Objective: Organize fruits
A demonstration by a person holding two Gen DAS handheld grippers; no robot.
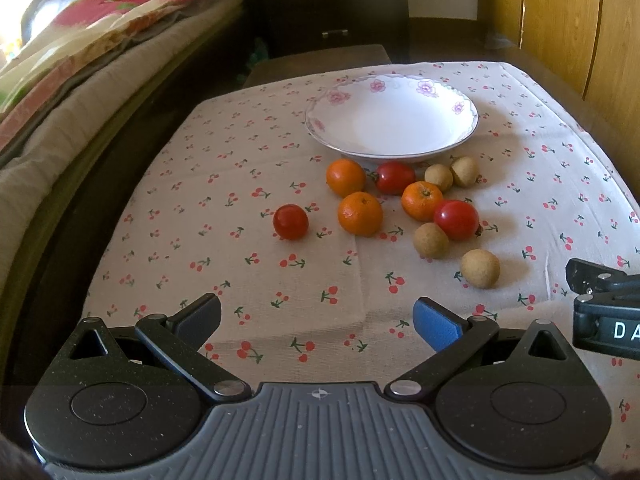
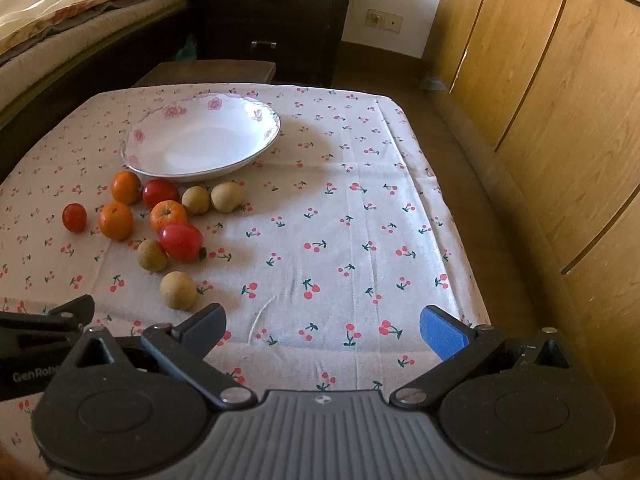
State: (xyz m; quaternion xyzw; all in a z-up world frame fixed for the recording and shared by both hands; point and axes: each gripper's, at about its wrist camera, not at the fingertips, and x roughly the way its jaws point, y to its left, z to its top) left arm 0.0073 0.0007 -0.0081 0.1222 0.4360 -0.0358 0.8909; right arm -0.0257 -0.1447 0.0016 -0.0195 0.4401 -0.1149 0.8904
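A white floral bowl stands empty at the far side of the cherry-print tablecloth. In front of it lie three oranges, three red tomatoes and several tan longans. My left gripper is open and empty, hovering over the near cloth, short of the fruit. My right gripper is open and empty, to the right of the fruit. Each gripper shows at the edge of the other's view.
A bed with a floral quilt runs along the left. A dark drawer chest stands behind the table. Wooden wardrobe doors line the right. A low brown stool sits beyond the far table edge.
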